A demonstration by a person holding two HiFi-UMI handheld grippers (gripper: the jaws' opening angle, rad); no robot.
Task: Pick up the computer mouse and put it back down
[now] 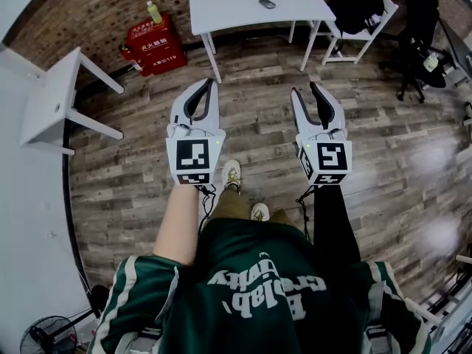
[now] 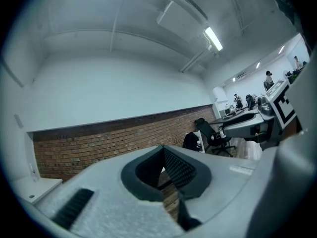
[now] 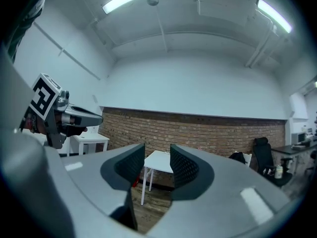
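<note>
Wood-plank floor (image 1: pixel 243 87) runs to a brick wall at the far side. The person stands well back from the white table (image 1: pixel 221 9) — nothing on it is within reach. A chair with a dark bag (image 1: pixel 359 6) stands just right of the table, and a red box (image 1: pixel 156 44) sits on the floor to its left.

Left gripper (image 1: pixel 212 85): level, aimed toward the table, jaws together at the tips, nothing in them.

Right gripper (image 1: pixel 304 91): level too, jaws part-way apart and empty. Its own view shows only the distant table through the gap.

Computer mouse (image 1: pixel 267 4): a small dark shape on the tabletop, right of centre, well apart from both grippers.

Step, as I judge it: approach, pickup not begun. Next move calls for walking up to the table and lowering one gripper — likely the right — with its jaws straddling the mouse before closing.
</note>
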